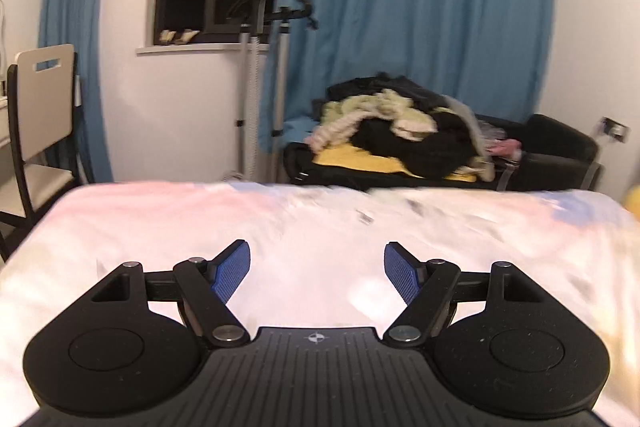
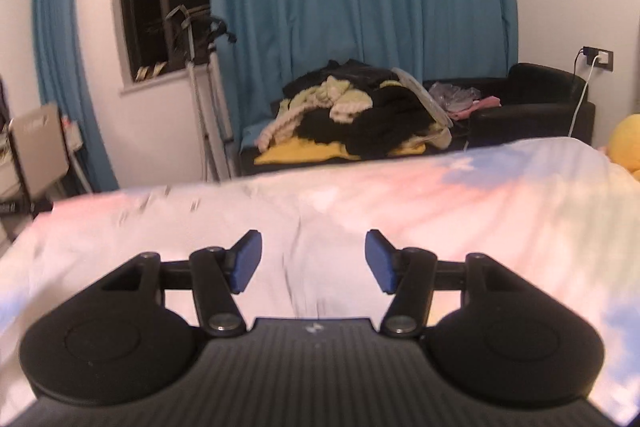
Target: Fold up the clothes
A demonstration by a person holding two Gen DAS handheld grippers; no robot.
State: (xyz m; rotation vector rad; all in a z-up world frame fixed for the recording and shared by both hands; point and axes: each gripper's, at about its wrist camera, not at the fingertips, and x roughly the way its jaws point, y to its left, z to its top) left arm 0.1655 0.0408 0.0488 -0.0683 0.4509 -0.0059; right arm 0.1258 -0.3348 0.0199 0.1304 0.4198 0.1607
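My left gripper [image 1: 317, 269] is open and empty, held above a bed with a pale pink, white and blue sheet [image 1: 160, 227]. My right gripper [image 2: 313, 259] is also open and empty above the same sheet [image 2: 440, 207]. A heap of clothes [image 1: 404, 131], black, yellow and cream, lies on a dark sofa beyond the far edge of the bed; it also shows in the right wrist view [image 2: 360, 115]. A white garment may lie flat on the bed in front of the grippers, but blur hides its outline.
A black sofa [image 2: 536, 95] stands against blue curtains [image 1: 420, 7]. A chair [image 1: 44, 115] is at the left. A garment steamer stand [image 1: 260, 67] is by the window. A yellow plush toy [image 2: 628, 143] sits at the right bed edge. A charger cable [image 2: 582, 95] hangs from a wall socket.
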